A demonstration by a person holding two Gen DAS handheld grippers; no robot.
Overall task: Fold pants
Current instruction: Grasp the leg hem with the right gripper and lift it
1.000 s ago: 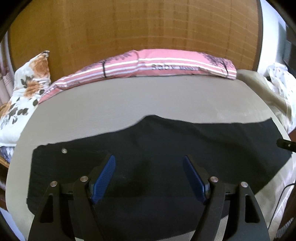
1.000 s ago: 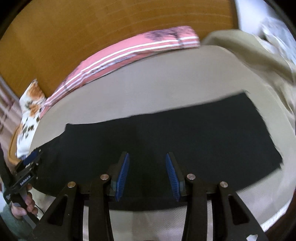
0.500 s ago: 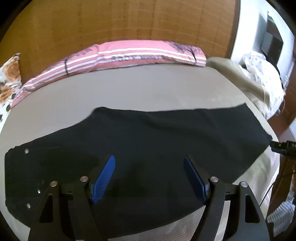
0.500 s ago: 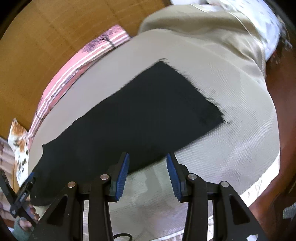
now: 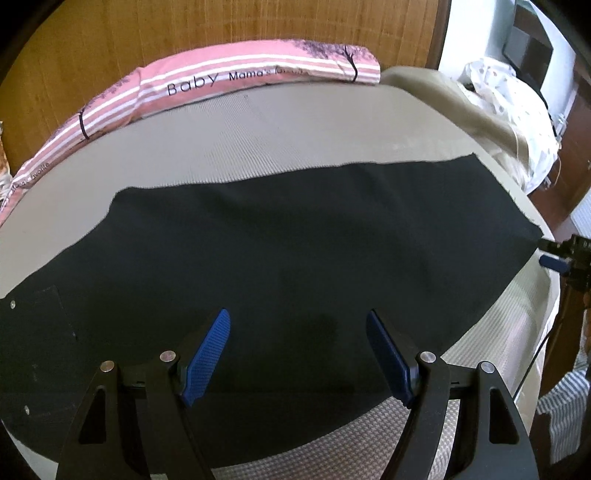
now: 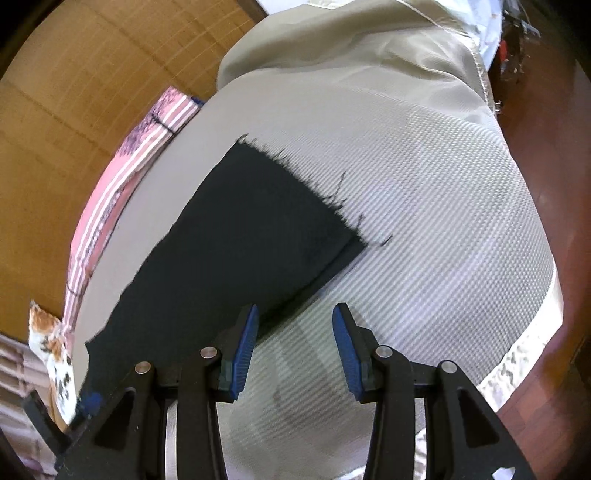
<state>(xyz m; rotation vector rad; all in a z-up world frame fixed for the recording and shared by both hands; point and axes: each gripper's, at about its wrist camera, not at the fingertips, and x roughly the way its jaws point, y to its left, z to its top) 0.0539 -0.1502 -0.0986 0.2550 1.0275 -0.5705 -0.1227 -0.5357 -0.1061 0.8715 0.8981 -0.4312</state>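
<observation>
Black pants (image 5: pixel 280 251) lying flat along the bed (image 5: pixel 295 136), with the left gripper (image 5: pixel 298 354) and right gripper (image 6: pixel 291 349) above them, jaws open and empty.

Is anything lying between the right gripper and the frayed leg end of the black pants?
Nothing visible. The right gripper, open, hovers by the pants edge; only bare beige bed cover lies between it and the frayed hem.

Pink striped pillow (image 5: pixel 236 79) against wooden headboard (image 5: pixel 184 33)
</observation>
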